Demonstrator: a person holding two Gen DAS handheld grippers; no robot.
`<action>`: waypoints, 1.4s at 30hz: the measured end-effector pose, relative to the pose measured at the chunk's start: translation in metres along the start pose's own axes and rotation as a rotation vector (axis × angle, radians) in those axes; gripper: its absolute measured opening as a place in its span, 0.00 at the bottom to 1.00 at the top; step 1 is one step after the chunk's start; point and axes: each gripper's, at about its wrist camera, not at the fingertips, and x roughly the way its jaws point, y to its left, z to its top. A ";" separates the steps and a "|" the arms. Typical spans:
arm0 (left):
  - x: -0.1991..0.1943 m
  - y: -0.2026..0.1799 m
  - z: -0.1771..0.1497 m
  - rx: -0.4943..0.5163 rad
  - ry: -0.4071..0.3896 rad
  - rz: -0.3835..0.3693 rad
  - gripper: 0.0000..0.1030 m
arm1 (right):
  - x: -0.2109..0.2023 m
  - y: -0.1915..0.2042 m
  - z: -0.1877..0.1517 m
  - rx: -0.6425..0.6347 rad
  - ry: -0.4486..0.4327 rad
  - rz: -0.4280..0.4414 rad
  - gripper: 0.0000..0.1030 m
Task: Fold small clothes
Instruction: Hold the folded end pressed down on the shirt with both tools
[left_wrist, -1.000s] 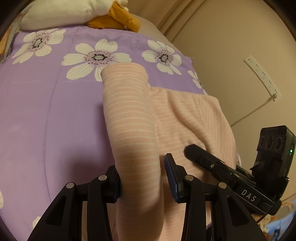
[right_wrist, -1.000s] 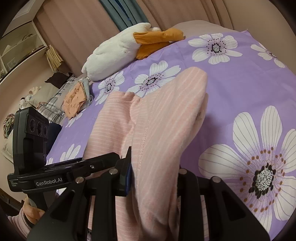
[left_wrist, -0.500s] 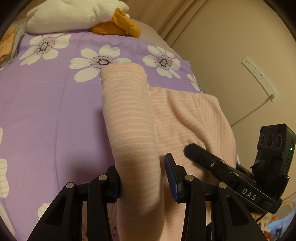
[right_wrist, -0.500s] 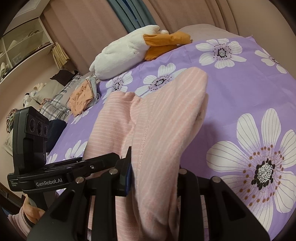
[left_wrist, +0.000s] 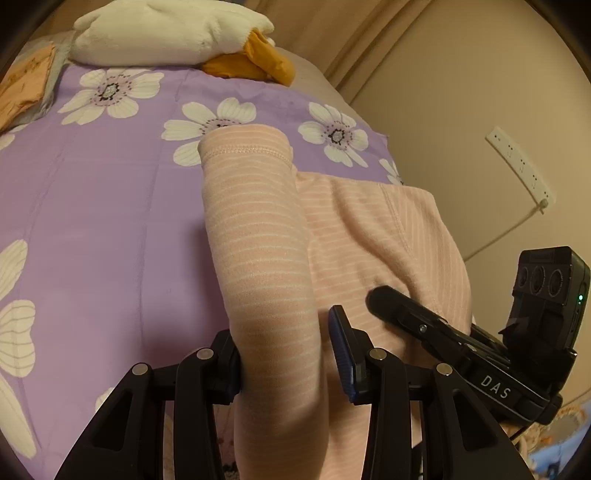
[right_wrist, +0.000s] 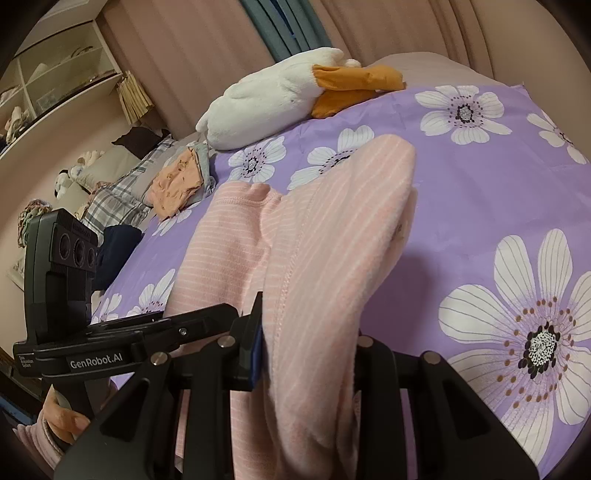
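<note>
Two grippers, one garment. My left gripper (left_wrist: 284, 343) has one leg of the pink striped trousers (left_wrist: 258, 236) between its jaws: cloth lies against the left pad, while a gap shows at the blue right pad (left_wrist: 341, 347), so I cannot tell whether it is clamped. My right gripper (right_wrist: 308, 350) is clenched on the same trousers (right_wrist: 332, 236) at another fold. Their remainder lies on the purple flowered bedspread (left_wrist: 92, 221), toward its near edge. At its far edge rests a white plush goose (right_wrist: 273, 99).
</note>
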 end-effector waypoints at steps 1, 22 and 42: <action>-0.001 0.001 0.000 -0.003 -0.001 0.000 0.39 | 0.000 0.001 0.000 -0.003 0.002 0.001 0.27; -0.020 0.016 -0.007 -0.041 -0.034 0.020 0.39 | 0.016 0.031 0.003 -0.066 0.031 0.015 0.27; -0.022 0.033 -0.006 -0.078 -0.040 0.036 0.39 | 0.037 0.045 0.007 -0.094 0.065 0.022 0.27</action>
